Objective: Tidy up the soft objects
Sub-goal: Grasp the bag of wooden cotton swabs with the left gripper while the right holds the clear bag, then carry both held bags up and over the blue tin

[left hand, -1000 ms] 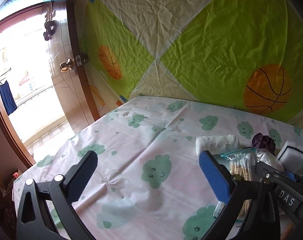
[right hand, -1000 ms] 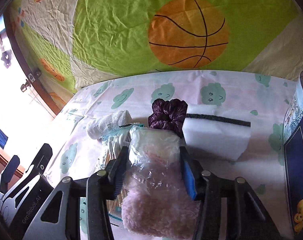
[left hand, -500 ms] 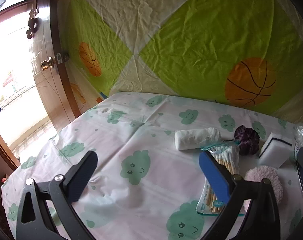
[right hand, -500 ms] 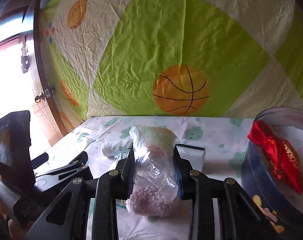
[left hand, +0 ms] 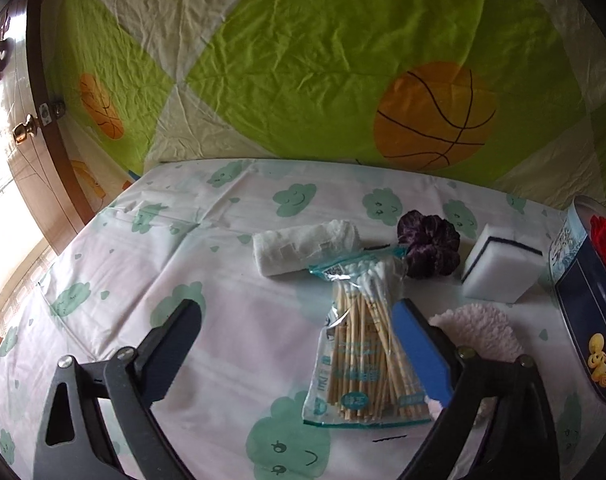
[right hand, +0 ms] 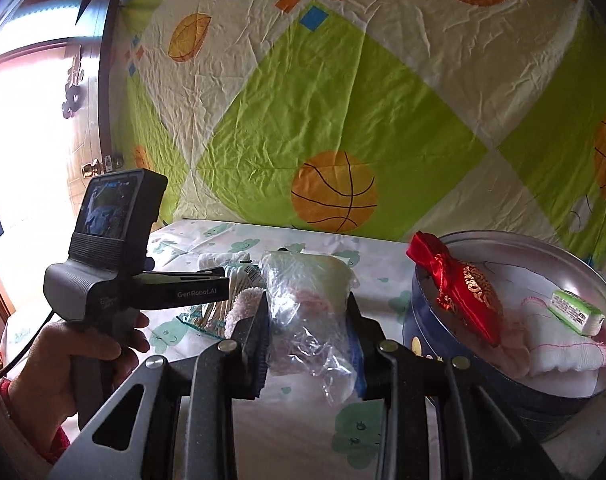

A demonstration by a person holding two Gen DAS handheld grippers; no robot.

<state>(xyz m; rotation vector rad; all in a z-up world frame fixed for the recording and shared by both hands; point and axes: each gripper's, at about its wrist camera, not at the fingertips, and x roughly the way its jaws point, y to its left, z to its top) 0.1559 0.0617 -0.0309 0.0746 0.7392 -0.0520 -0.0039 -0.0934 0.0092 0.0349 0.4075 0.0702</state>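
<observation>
The right hand-held gripper (right hand: 307, 344) is clamped on a crinkled clear plastic bag of pale pink and white fluffy material (right hand: 309, 312), held up above the table covered in a white cloth printed with green smiling clouds (right hand: 287, 432); the bag bulges above the fingers and trails a loose clear tail below them. Just right of it stands a round dark blue tin with a silvery inner wall (right hand: 443, 332); inside lie a red satin pouch with gold embroidery (right hand: 459, 292), a white cloth with pink stitched edging (right hand: 559, 344) and a small green and white packet (right hand: 577, 308); only the right wrist view shows these contents clearly.

The left hand-held gripper (left hand: 299, 344) stands wide apart with nothing between its fingers, low over the table (left hand: 239, 320). Only its view lays out the remaining things: a clear packet of wooden cotton swabs (left hand: 363, 344) under the blue-padded finger; a rolled white gauze cloth (left hand: 307, 246) touching the packet's top; a dark purple velvet scrunchie (left hand: 429, 248) beside that; a white sponge block with a dark edge (left hand: 503, 268) near the tin (left hand: 587, 304); a fluffy pale pink round pad (left hand: 479, 332) partly hidden behind the finger.
</observation>
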